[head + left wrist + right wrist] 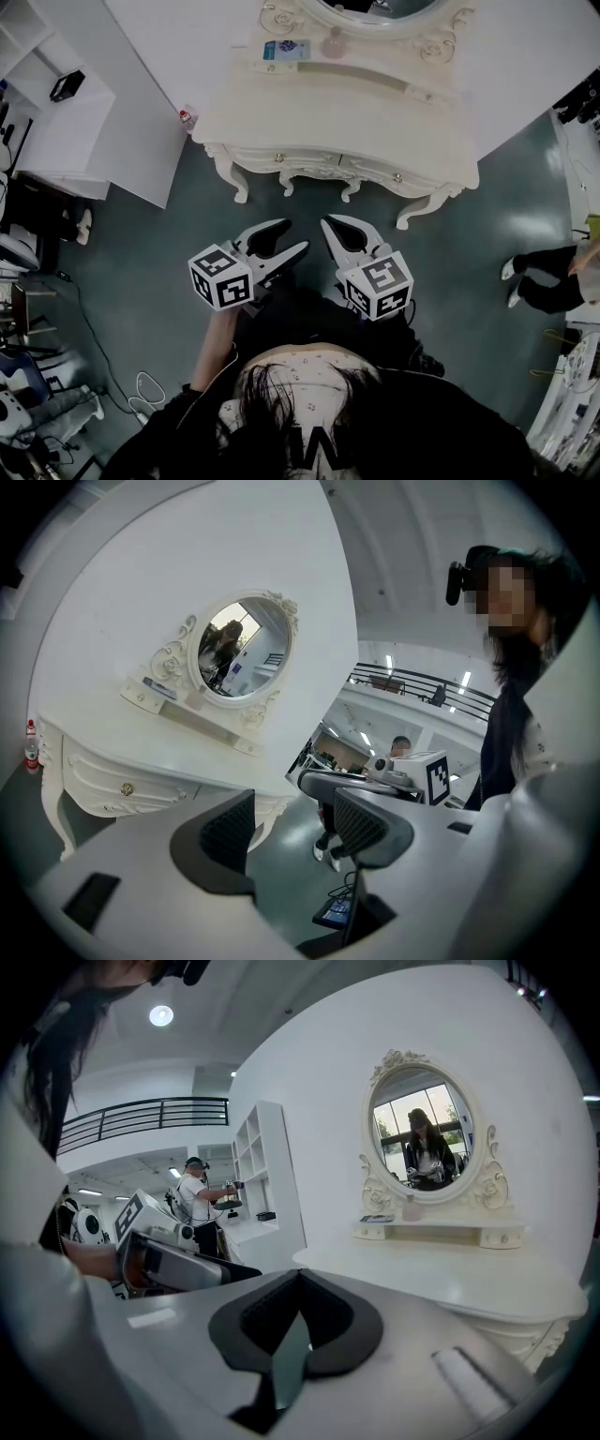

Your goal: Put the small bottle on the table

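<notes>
Floor, dark grey-green and glossy (131, 272), runs under the cream dressing table (375, 122) in the head view. On the table's raised back shelf (366, 75), under the oval mirror (375, 7), stands the small pink bottle (335, 44). A red-capped bottle (187, 119) sits off the table's left corner, seemingly on the floor by the white wall (169, 37). The left gripper (292, 236) and the right gripper (330, 225) hang in front of the table, well apart from it.

In the left gripper view its jaws stand apart with only floor between them, and the table lies off to the left.

In the right gripper view the jaws are pinched together on nothing. The table is ahead to the right, with the pink bottle below the mirror.
</notes>
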Demonstrator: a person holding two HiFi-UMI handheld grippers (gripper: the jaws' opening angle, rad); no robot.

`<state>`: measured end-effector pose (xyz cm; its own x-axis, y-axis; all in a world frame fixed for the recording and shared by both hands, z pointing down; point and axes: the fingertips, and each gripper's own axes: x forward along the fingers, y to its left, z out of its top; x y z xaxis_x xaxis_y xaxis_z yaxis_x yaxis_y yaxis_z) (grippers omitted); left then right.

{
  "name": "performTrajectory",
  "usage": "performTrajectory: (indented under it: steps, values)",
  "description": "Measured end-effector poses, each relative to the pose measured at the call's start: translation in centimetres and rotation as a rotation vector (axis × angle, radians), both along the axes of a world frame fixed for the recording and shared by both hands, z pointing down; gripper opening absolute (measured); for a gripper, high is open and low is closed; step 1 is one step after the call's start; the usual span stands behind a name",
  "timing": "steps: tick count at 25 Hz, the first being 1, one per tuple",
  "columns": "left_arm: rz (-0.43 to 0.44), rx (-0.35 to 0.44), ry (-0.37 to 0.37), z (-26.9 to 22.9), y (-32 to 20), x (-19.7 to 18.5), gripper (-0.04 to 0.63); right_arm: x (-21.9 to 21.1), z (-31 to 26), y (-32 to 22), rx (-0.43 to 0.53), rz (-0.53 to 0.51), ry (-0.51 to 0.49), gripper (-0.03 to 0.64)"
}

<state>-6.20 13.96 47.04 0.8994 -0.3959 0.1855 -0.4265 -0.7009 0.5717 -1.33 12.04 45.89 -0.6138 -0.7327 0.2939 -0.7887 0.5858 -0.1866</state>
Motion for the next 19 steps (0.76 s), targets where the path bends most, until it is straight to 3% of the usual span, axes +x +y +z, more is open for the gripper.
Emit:
performTrajectory:
  steps: [19]
  values:
    - [-0.001, 0.010, -0.004, -0.24, 0.33, 0.03, 0.264, -0.36, -0.08, 0.31, 0.005, -0.019, 0.005, 0.009]
